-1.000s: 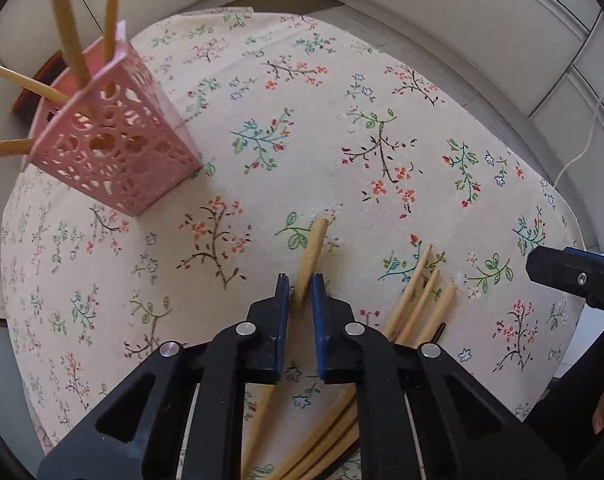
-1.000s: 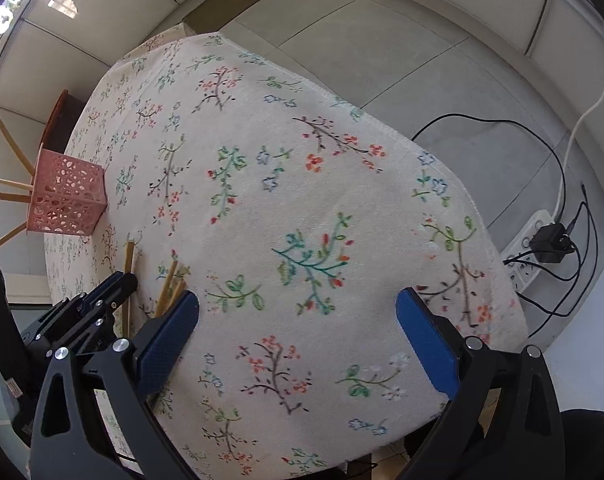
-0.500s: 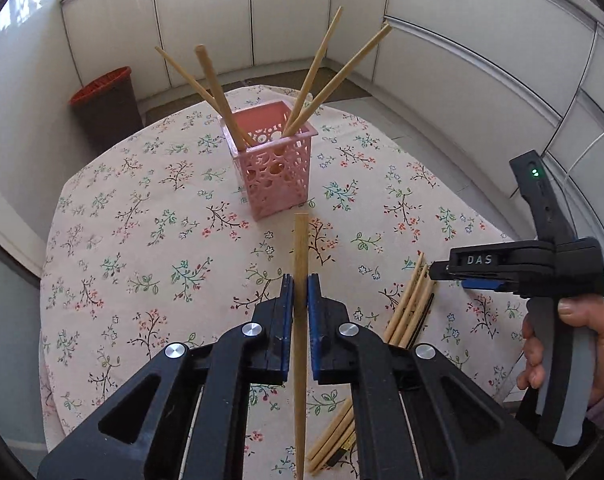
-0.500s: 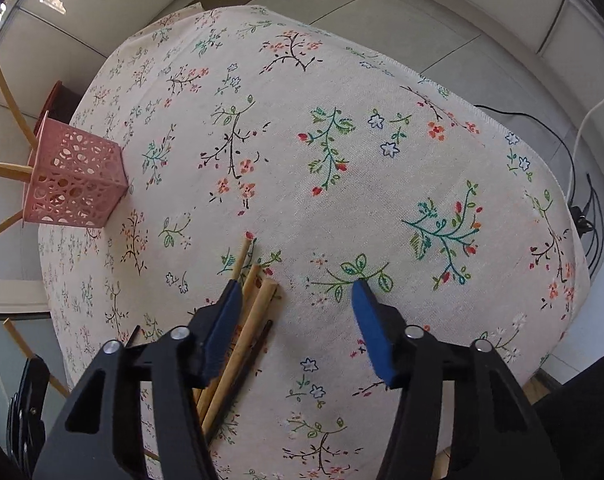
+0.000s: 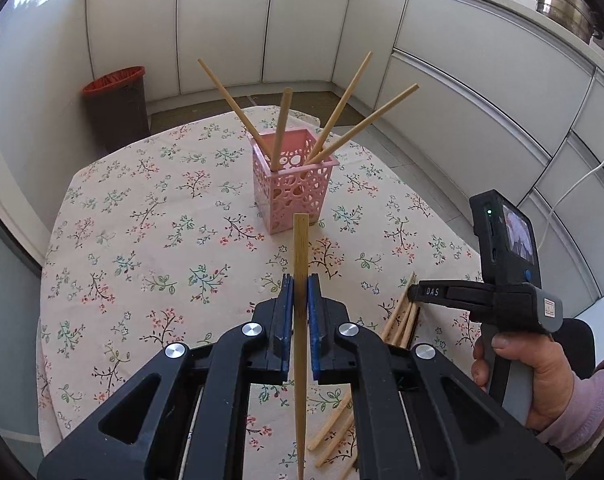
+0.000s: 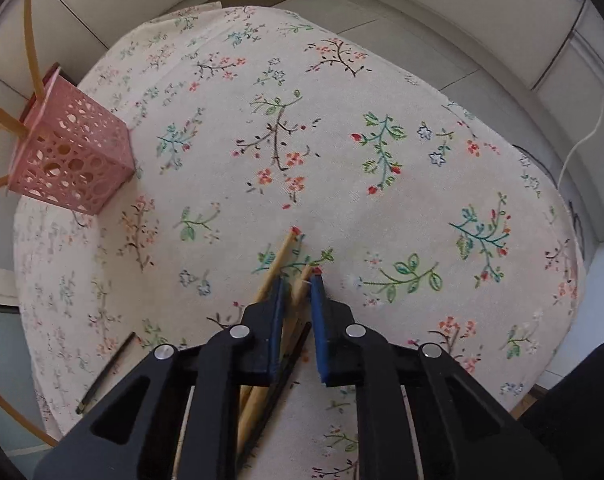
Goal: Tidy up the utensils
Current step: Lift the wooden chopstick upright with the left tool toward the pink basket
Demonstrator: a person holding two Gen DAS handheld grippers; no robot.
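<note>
My left gripper [image 5: 301,288] is shut on a wooden chopstick [image 5: 301,248] and holds it above the floral tablecloth, tip pointing at the pink perforated holder [image 5: 292,184]. The holder has several chopsticks in it and also shows in the right wrist view [image 6: 68,156]. My right gripper [image 6: 296,284] is down at the pile of chopsticks [image 6: 280,268] on the cloth, its jaws narrowed around one chopstick [image 6: 302,284]. I cannot tell whether they grip it. The pile also shows in the left wrist view [image 5: 402,316] beneath the right gripper [image 5: 414,292].
A dark chopstick [image 6: 106,372] lies apart on the left of the cloth. A bin with a red rim [image 5: 116,100] stands behind the table. White cabinets [image 5: 482,92] line the walls. A white cable [image 6: 586,128] hangs at the right.
My left gripper has lifted the chopstick off the table and turned to face the holder. My right gripper has moved down to the pile and narrowed its jaws from wide open.
</note>
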